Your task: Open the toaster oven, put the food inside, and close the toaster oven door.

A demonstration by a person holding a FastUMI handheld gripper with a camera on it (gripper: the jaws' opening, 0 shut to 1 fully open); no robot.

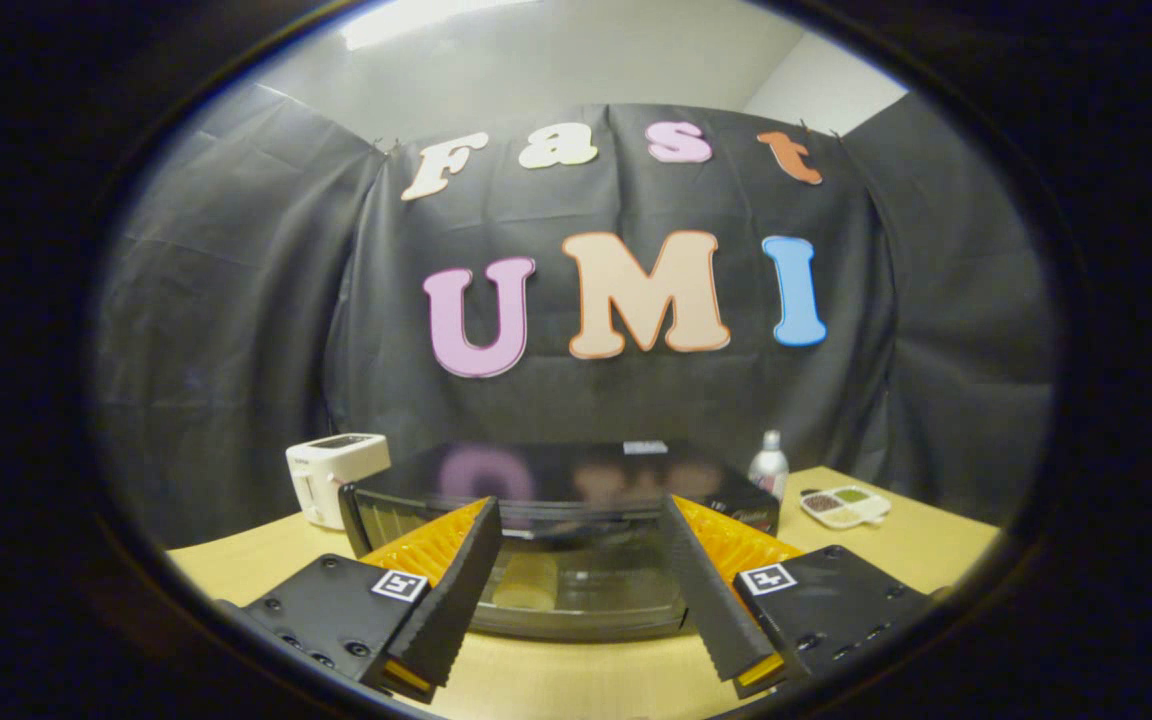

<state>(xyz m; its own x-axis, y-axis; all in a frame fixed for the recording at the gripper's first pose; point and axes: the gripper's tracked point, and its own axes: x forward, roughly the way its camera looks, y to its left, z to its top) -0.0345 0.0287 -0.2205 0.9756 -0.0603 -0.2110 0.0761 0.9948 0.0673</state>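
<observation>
A black toaster oven (576, 470) stands on the wooden table (936, 550), just ahead of my fingers. Its glass door (586, 590) looks shut and faces me. Through the glass I see a pale round piece of food (526, 585) lying inside, toward the left. My gripper (576, 510) is open, its fingers spread wide with nothing between them. The fingertips sit level with the door's top edge, where the handle (576, 528) runs across; I cannot tell if they touch it.
A white pop-up toaster (336, 475) stands left of the oven. Behind the oven's right corner is a white bottle (768, 465), and beside it a small divided dish (846, 505) with bits of food. Black cloth walls the booth behind.
</observation>
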